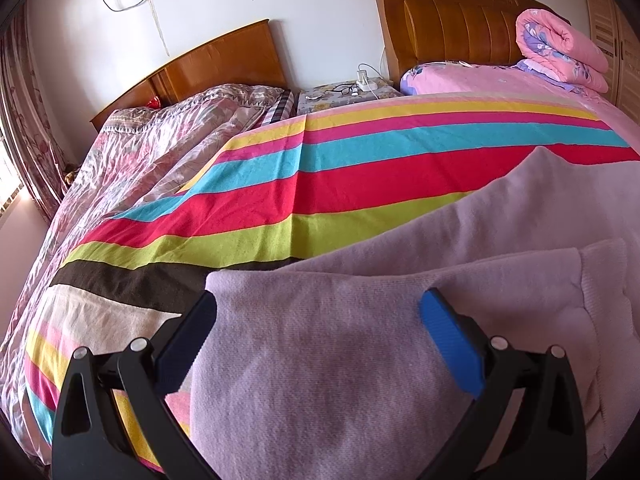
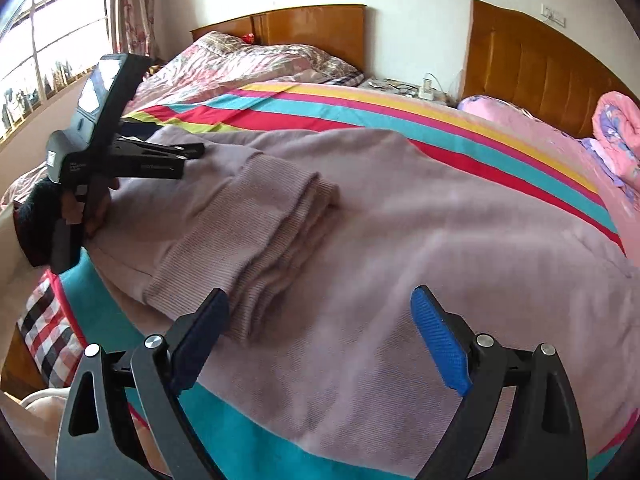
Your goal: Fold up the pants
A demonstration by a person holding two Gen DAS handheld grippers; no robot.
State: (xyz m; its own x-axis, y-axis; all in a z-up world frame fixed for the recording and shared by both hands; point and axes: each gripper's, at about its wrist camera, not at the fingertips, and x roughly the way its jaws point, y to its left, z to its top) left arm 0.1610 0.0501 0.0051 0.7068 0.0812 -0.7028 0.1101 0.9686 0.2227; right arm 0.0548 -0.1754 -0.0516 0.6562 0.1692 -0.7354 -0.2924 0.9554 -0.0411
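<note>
Left gripper (image 1: 318, 306): one, two fingers spread wide, nothing pinched. Seen from the right wrist view it sits at far left, held in one hand (image 2: 86, 206), its fingers lying on the pants' left edge.

Pants (image 1: 320, 360): one pair, pale lilac knit, lying on the blanket directly under and ahead of both grippers. Cloth fills the gap between the left gripper's pads (image 1: 450, 344); whether the pads touch it I cannot tell. One ribbed cuff end (image 2: 256, 248) lies folded over the main body, just ahead and left of the right gripper.

Right gripper (image 2: 320, 312): one, two fingers spread wide, over the pants, gripping nothing.

Blanket (image 1: 320, 184): one, striped red, teal, yellow, pink, green and black, beyond the left gripper and under the pants.

Beds: two, side by side, each with one wooden headboard; left headboard (image 1: 224, 60), right headboard (image 1: 452, 20).

Quilt (image 1: 168, 136): one, crumpled floral, far left ahead of the left gripper.

Nightstand (image 1: 344, 94): one, between the headboards, with small items too small to tell.

Pillow (image 1: 440, 76): one, pink, ahead and right.

Rolled comforter (image 1: 560, 48): one, pink floral, far right.

Window (image 2: 48, 48): one, far left in the right wrist view.
</note>
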